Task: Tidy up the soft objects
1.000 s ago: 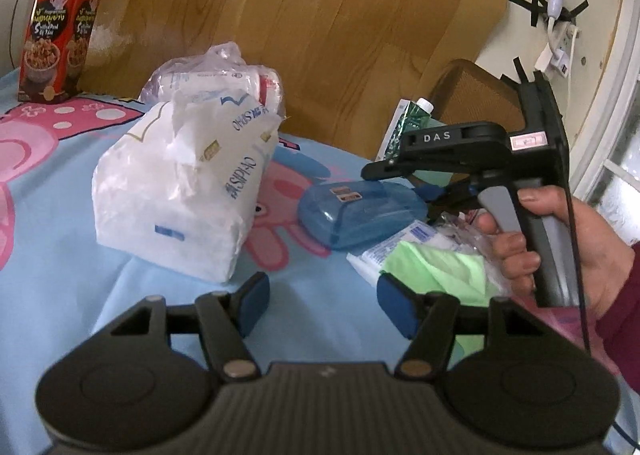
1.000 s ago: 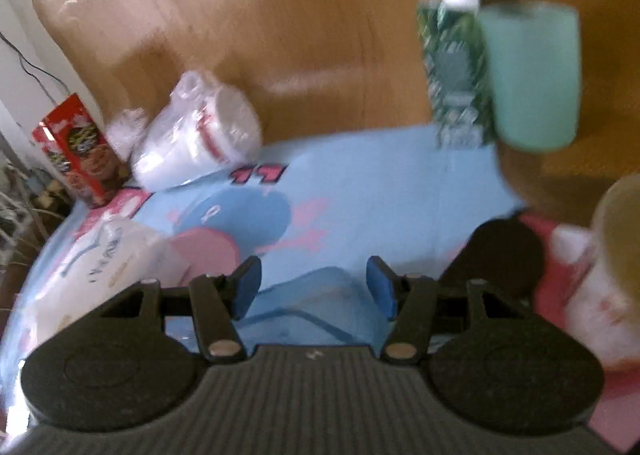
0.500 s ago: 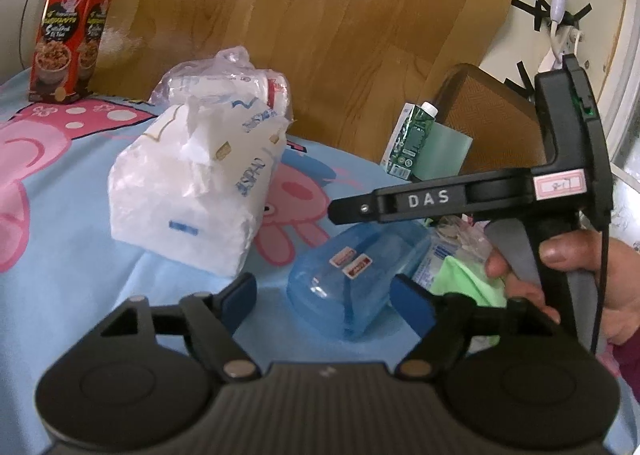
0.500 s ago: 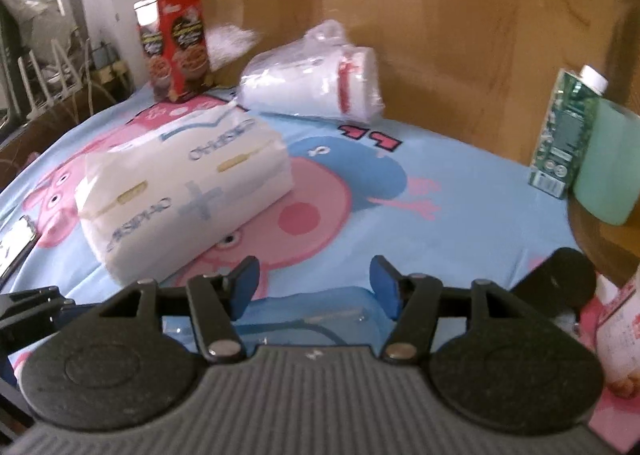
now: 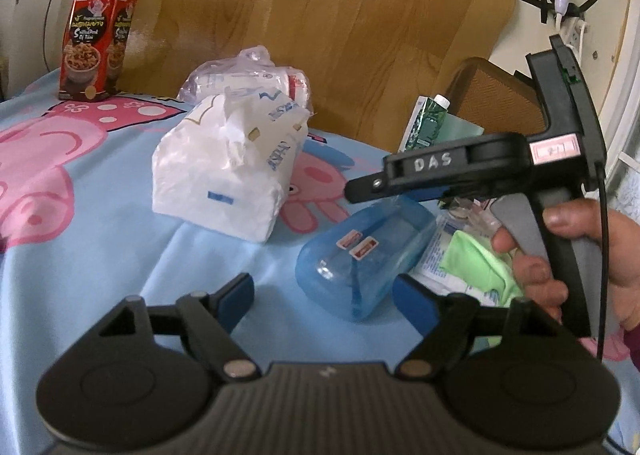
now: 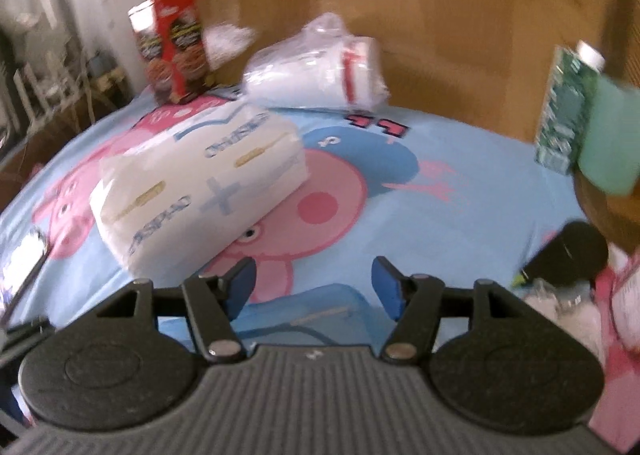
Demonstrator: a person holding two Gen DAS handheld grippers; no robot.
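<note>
A blue cartoon-printed sheet (image 5: 100, 255) is spread beneath both grippers. A white tissue pack (image 5: 228, 171) is seen ahead and left of the left gripper (image 5: 323, 295), whose fingers are held apart with nothing pressed. A blue plastic case (image 5: 360, 259) lies tilted just ahead of them, under the right gripper (image 6: 314, 281), whose fingers are likewise parted, gripping nothing.

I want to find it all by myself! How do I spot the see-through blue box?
Look at the light blue cartoon pig bedsheet. Just right of the big white tissue pack lies the see-through blue box, next to a green cloth. It is the only clear blue plastic thing, with two small red-and-white stickers on top.
</note>
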